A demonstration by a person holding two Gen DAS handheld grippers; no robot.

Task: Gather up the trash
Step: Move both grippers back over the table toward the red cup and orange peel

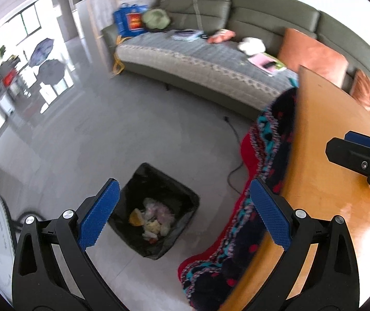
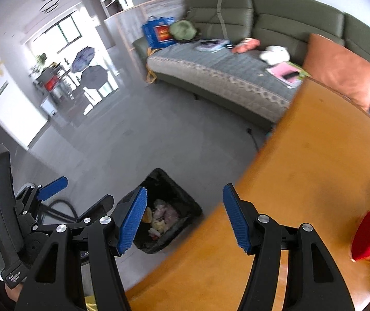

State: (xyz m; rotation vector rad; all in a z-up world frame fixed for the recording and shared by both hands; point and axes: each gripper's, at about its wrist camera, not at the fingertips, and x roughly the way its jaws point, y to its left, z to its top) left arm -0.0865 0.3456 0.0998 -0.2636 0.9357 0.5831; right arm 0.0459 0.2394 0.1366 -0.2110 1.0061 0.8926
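Both grippers empty, jaws apart: left gripper [image 1: 185, 212], right gripper [image 2: 183, 217]. Lined trash bin [image 1: 156, 207] on floor beside wooden table [image 2: 314, 155]. Red-lidded snack cup [image 2: 369, 238] (likely trash) at table's right; approach squarely, grip mid-body.

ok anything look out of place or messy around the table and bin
The patterned blanket hangs off the edge of the wooden table and trails onto the floor beside the bin, so it looks slipped rather than laid out. A red-lidded container lies tipped on the table. The trash sits inside the bin, nothing spilled around it.
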